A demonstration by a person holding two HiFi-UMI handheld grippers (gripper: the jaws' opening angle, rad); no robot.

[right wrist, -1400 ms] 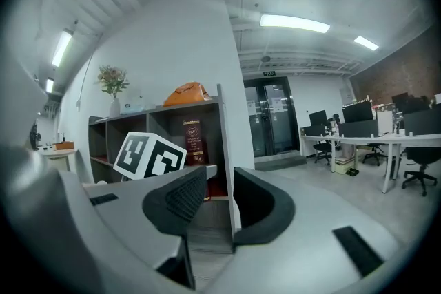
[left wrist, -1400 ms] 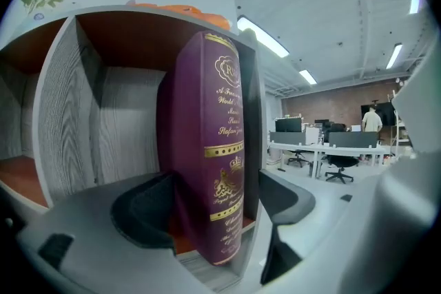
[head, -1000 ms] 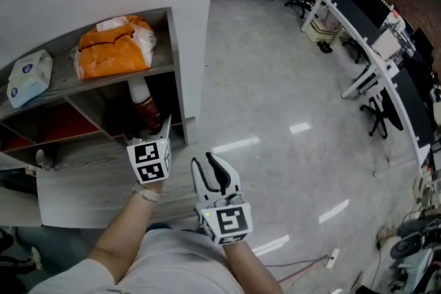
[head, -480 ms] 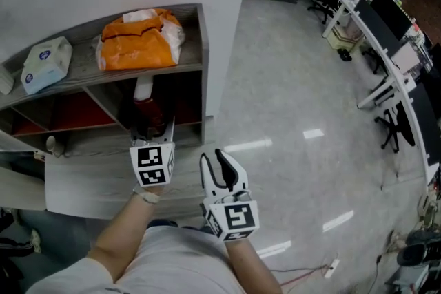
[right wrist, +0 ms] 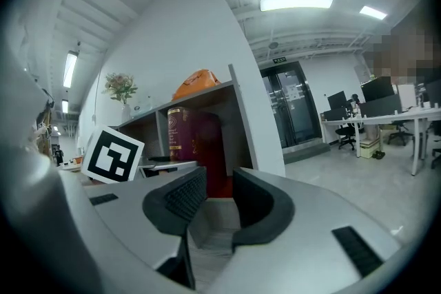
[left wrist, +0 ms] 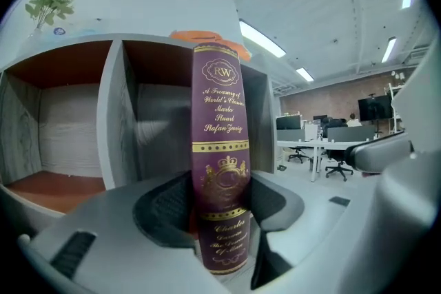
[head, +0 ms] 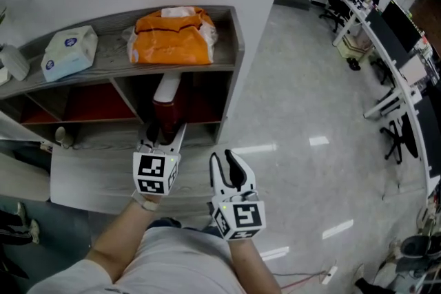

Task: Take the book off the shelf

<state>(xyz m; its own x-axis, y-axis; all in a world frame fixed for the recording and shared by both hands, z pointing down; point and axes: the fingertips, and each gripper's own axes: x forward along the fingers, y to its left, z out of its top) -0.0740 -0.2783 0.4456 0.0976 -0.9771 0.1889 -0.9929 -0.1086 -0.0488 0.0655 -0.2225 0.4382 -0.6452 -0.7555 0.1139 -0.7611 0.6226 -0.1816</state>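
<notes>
A maroon book [head: 167, 110] with gold lettering stands upright in the right lower compartment of the grey shelf [head: 233, 51]. In the left gripper view its spine [left wrist: 222, 148] fills the gap between the jaws. My left gripper [head: 162, 140] reaches into that compartment, and its jaws are closing with both pads against the sides of the spine. My right gripper [head: 226, 162] hangs just right of the left one, outside the shelf. It is open with nothing between its jaws [right wrist: 219, 200]. The book [right wrist: 189, 141] also shows in the right gripper view, behind the left gripper's marker cube [right wrist: 114, 155].
An orange bag [head: 173, 36] and a tissue pack [head: 67, 51] lie on the shelf's top. A grey wood ledge [head: 89, 179] runs below the compartments. To the right is glossy floor [head: 303, 148], with office desks and chairs [head: 386, 31] far right.
The head view has shifted, so the shelf now sits further right in it. My left gripper has gone deeper into the compartment, around the book. The right gripper has kept its place beside it.
</notes>
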